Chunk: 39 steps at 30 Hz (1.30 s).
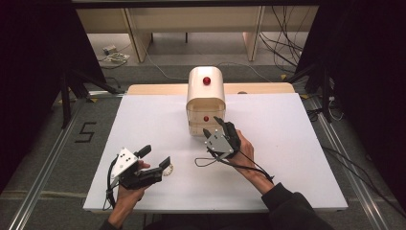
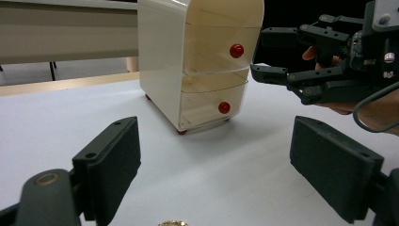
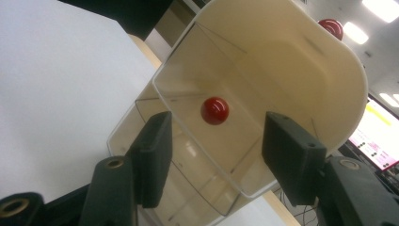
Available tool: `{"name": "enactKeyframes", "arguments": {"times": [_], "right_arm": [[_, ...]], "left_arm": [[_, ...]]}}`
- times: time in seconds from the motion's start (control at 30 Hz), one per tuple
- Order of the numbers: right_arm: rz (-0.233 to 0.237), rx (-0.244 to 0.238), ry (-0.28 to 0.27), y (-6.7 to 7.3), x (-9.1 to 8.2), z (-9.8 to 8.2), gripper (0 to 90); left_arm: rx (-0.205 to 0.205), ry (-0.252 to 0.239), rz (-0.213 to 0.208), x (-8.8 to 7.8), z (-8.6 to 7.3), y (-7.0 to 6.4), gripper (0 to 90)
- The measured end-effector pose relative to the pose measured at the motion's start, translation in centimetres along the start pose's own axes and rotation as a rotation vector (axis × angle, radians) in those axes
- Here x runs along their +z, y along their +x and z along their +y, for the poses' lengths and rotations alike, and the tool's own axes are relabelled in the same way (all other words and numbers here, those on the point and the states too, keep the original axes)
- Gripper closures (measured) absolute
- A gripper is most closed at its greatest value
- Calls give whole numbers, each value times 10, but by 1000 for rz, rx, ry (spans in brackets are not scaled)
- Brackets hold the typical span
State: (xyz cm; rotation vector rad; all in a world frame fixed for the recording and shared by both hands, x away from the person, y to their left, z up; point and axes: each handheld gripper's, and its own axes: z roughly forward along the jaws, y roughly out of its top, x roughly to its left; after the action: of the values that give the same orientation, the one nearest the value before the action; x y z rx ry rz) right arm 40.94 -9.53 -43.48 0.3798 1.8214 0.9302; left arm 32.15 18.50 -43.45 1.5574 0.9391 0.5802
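From the high view, you see a small cream box of drawers (image 1: 206, 100) standing at the far middle of the white table (image 1: 143, 124). Your right gripper (image 1: 211, 125) is right in front of the drawers, near the lower red knob (image 1: 206, 118). Its jaws are apart and hold nothing. Your left gripper (image 1: 157, 155) rests low on the near left side of the table, well apart from the drawers. Its jaws are open, and a small gold ring (image 1: 167, 169) lies on the table just beside them.

In the left gripper view, your two black jaws stand wide apart with nothing between them. The gold ring (image 2: 172, 223) peeks in at the bottom edge. The drawers (image 2: 197, 61) stand ahead, and the right gripper (image 2: 273, 56) reaches in beside them.

In the right gripper view, your jaws are partly open, one on each side of a red knob (image 3: 215, 110) on a clear drawer front (image 3: 207, 132). They do not press on it.
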Motion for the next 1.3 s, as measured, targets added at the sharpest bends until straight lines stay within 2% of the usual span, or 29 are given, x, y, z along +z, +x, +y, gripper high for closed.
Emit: {"name": "enactKeyframes", "arguments": {"times": [0.1, 0.63, 1.17, 1.3], "right_arm": [[-1, 6, -6, 1, 2, 0, 465], [-38, -48, 0, 10, 17, 7, 589], [-67, -37, 8, 12, 23, 5, 664], [-84, -51, 7, 13, 24, 5, 684]], "left_arm": [[-2, -1, 0, 0, 0, 0, 160], [-2, -1, 2, -1, 0, 0, 161], [-6, -5, 1, -1, 0, 0, 161], [-3, -3, 2, -1, 0, 0, 162]]}}
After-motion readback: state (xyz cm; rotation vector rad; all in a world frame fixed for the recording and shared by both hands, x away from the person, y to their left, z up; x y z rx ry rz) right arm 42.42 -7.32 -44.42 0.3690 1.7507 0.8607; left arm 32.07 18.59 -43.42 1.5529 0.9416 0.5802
